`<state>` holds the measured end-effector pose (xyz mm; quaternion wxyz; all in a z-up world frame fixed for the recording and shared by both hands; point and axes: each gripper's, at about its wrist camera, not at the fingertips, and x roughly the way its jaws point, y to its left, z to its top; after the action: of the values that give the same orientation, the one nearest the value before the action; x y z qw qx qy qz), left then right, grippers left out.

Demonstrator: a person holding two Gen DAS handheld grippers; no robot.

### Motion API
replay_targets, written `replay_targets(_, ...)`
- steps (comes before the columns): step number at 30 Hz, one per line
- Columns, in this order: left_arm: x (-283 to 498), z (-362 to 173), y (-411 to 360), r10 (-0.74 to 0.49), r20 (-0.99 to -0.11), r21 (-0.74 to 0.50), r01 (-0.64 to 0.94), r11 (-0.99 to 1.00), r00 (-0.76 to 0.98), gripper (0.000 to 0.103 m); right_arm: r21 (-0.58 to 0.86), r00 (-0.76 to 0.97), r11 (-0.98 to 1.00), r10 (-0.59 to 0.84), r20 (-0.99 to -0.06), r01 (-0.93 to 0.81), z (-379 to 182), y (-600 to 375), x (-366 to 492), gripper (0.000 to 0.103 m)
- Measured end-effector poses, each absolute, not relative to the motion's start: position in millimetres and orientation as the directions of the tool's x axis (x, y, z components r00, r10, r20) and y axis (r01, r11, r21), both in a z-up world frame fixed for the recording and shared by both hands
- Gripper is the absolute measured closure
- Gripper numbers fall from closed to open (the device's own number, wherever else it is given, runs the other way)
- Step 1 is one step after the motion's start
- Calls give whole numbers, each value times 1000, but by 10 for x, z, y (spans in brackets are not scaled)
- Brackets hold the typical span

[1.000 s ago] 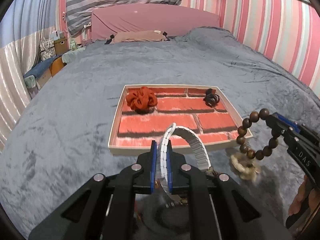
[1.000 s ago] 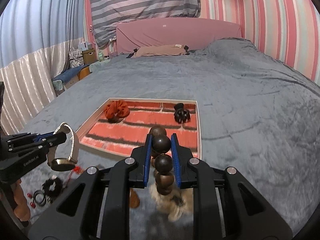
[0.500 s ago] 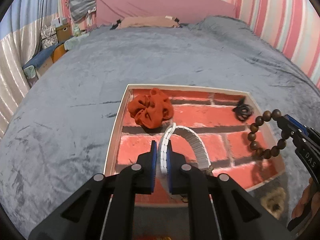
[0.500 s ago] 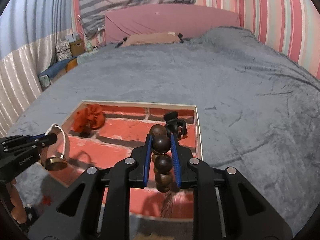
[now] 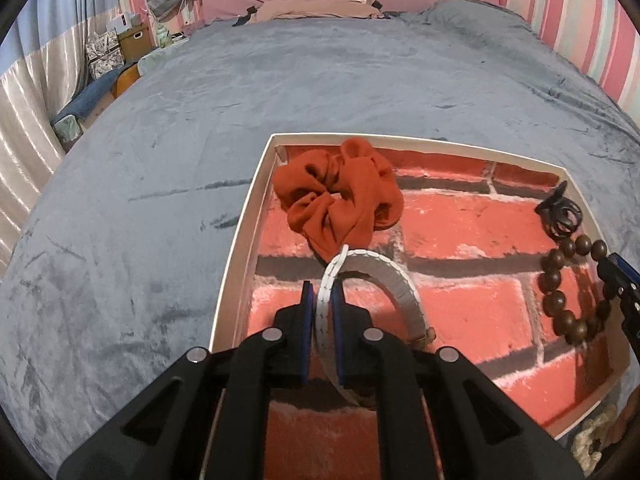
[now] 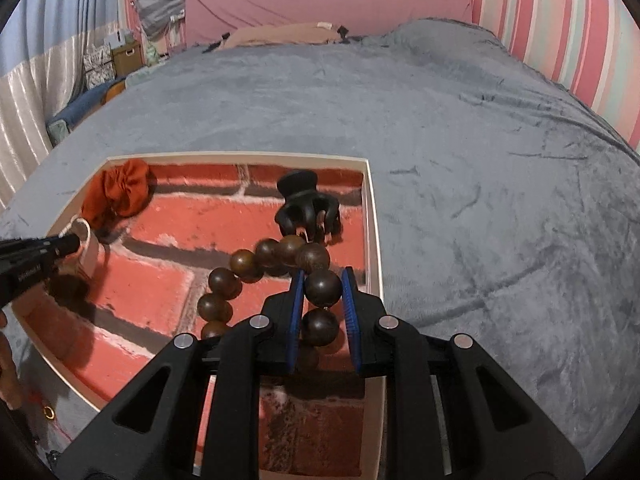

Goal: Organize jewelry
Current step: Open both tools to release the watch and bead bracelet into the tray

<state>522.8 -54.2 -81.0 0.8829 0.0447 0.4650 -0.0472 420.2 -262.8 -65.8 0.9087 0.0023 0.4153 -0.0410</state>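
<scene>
We see the left gripper at lower center of the left wrist view, jaws nearly together & clamped on the band of a white link-strap watch. The strap sits edge-on between the blue pads; the rest arcs out to the right and drops toward a gold-toned case, mostly hidden behind the right finger. In the right wrist view the same gripper comes in from the left edge w/ the watch hanging off its tip over the tray.

Right gripper, lower center of its own view, is closed on a wooden bead bracelet: one dark bead is pinched between the blue pads, another sits just below it in the gap, and the remaining beads loop up & left over the tray floor. We can't tell if the loop touches the floor. In the left wrist view that gripper enters from the right edge, bracelet dangling to its left.

Both pieces are over the shallow white-rimmed tray w/ a red brick-print lining, lying on a grey plush bedspread. Inside the tray: an orange-red scrunchie in the upper left corner, just beyond the watch strap's tip, and a black claw hair clip near the upper right wall, just past the top beads. A beige scrunchie lies outside the tray at lower right of the left view. Pink headboard & striped wallpaper run along the top.
</scene>
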Motion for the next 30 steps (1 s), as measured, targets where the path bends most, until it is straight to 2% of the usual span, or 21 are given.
replay_targets(20,5450,-847,-449,-68,-840,-17,100,995,538,93,-68,573,995,-99,-814,75,-884,-2543,4414,83)
replay_targets(23,5439,-838,-457,-56,-842,-4,98,995,537,93,-54,570,997,-76,-818,56,-871,-2539,4414,74)
replay_targets(26,5390,-795,-467,-54,-836,-1,97,995,546,93,-56,590,997,-72,-804,44,-796,-2510,4371,60)
replay_targets(28,5359,-747,-475,-60,-831,-5,101,995,552,88,-53,607,998,-62,-792,34,-721,-2488,4336,52)
replay_targets(29,5340,-726,-478,-61,-828,-5,102,995,557,76,-51,617,998,-55,-785,25,-670,-2478,4312,50)
replay_targets(30,5298,-668,-482,-58,-817,1,101,995,574,56,-56,625,998,-57,-779,22,-618,-2471,4285,47)
